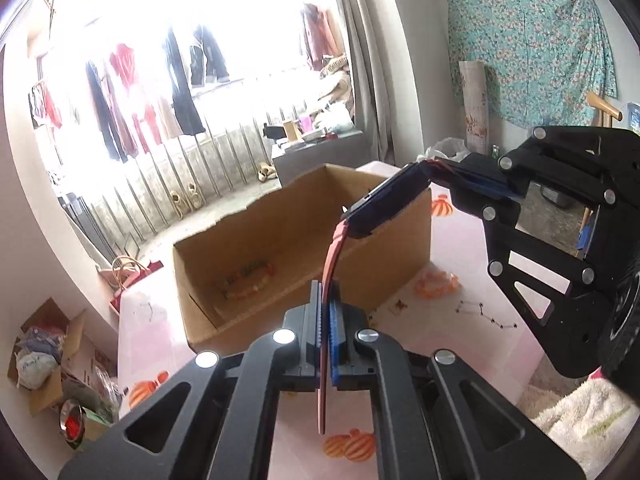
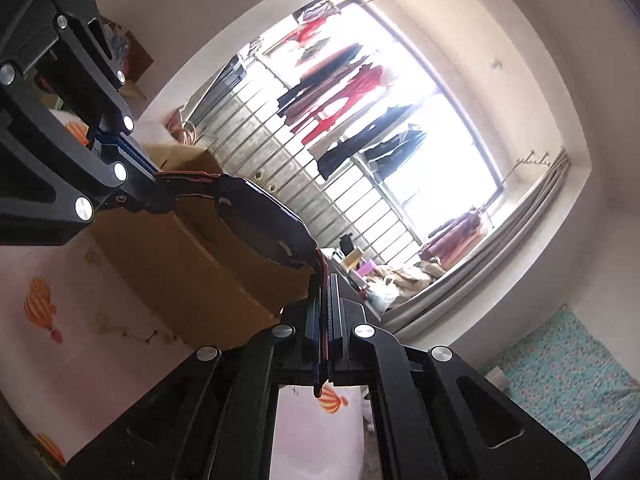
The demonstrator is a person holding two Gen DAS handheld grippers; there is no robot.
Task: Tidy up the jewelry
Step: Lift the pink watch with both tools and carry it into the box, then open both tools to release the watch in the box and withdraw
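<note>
The left tool (image 1: 326, 308) is pressed together on one strap of a watch (image 1: 384, 204), the pink-red band running down between its blue pads and hanging out below them. The right tool (image 2: 325, 304) is pinching the other strap in the same way, a short end of the band poking out under its pads. In the left wrist view the right tool (image 1: 460, 180) comes in from the right side and holds the strap at the far end of the watch; in the right wrist view the left tool (image 2: 148, 172) comes in from the upper left. The watch (image 2: 260, 224), with its dark case, hangs in the air between the two, clear of the table.

Just behind the watch stands an open cardboard box (image 1: 280, 248) on the table (image 1: 460, 340), which has a pink cloth printed with orange balloons. A beaded bracelet (image 1: 248, 280) lies on the box floor. Another orange piece of jewelry (image 1: 436, 286) lies on the cloth just beside the box on its right. Beyond the table, clothes (image 1: 152, 92) hang in a bright window.
</note>
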